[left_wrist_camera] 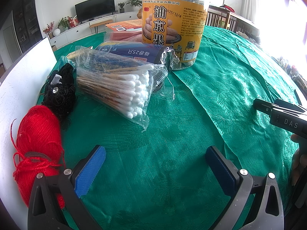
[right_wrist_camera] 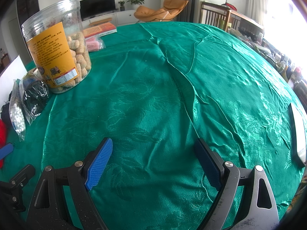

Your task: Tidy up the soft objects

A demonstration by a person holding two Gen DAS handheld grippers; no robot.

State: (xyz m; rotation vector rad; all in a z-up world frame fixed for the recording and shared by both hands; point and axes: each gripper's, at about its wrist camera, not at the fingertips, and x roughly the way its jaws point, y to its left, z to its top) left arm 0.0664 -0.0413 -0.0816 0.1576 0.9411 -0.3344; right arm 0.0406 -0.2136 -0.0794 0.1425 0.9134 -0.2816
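We are at the start of a pick: both grippers hang over the green-clothed counter [right_wrist_camera: 172, 95] with nothing in hand. The left gripper [left_wrist_camera: 155, 164] has its fingers spread wide and empty above bare cloth, and the right gripper [right_wrist_camera: 153, 159] is equally wide and empty. The soft things sit along the left side of the left wrist view: the red yarn ball [left_wrist_camera: 38, 134] at about nine o'clock just beside the left finger, the black lace bundle [left_wrist_camera: 59, 94] touching it toward ten o'clock, then the bag of cotton swabs [left_wrist_camera: 122, 88] at eleven, with the snack jar [left_wrist_camera: 172, 25] at twelve behind a dark roll in plastic wrap [left_wrist_camera: 134, 52]. A white board [left_wrist_camera: 25, 80] stands behind the yarn. We judge the yarn the nearest candidate, so the next move calls for swinging the left gripper toward nine o'clock, straddling the ball and closing gently, since loose strands could snag. Where the things should go we cannot tell.
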